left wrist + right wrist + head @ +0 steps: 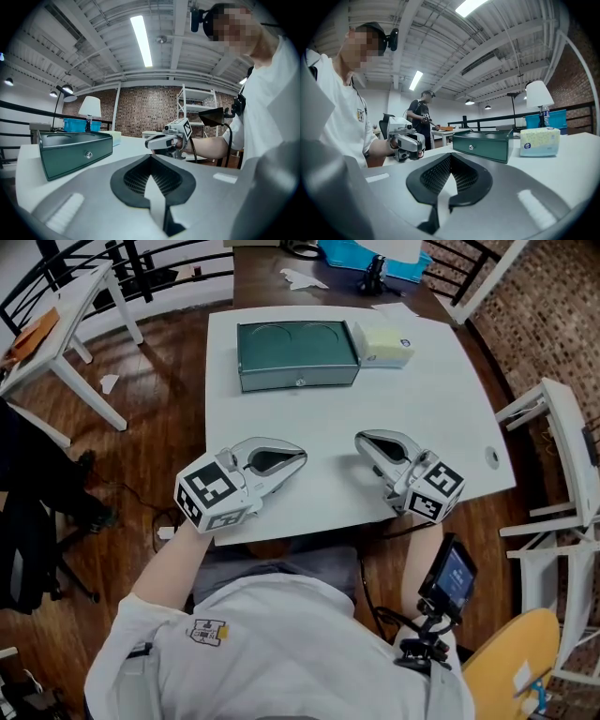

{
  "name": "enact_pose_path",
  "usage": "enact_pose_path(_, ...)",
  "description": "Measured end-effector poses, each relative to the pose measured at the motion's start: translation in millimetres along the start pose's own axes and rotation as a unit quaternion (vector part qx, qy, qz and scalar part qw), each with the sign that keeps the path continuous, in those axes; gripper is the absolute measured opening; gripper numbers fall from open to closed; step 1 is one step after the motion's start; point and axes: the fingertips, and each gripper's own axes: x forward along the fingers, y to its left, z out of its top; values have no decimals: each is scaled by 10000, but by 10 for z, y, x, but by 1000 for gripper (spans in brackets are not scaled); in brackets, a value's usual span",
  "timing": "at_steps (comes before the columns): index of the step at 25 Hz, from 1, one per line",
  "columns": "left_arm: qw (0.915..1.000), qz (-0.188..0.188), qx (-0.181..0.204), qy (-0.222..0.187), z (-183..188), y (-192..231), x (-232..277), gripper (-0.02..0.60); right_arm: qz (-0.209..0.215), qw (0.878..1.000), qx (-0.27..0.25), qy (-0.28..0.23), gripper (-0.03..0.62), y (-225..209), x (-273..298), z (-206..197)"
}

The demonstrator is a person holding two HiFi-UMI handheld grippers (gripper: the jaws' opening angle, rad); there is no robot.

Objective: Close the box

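Box is lying with lid down, closing seemingly done; left gripper and right gripper are resting, jaws together, empty

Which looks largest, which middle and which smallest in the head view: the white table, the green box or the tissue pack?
1. white table, by far the largest.
2. green box.
3. tissue pack, the smallest. It lies right beside the box, equally far from the camera, so the order is sure.
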Motion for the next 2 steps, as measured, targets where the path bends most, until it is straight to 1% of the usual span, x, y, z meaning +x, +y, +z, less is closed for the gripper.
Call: enact_pose_path(2, 10000, 8, 12, -6, -4, 8, 12, 6, -3, 10000, -5, 0, 0, -15, -5, -5)
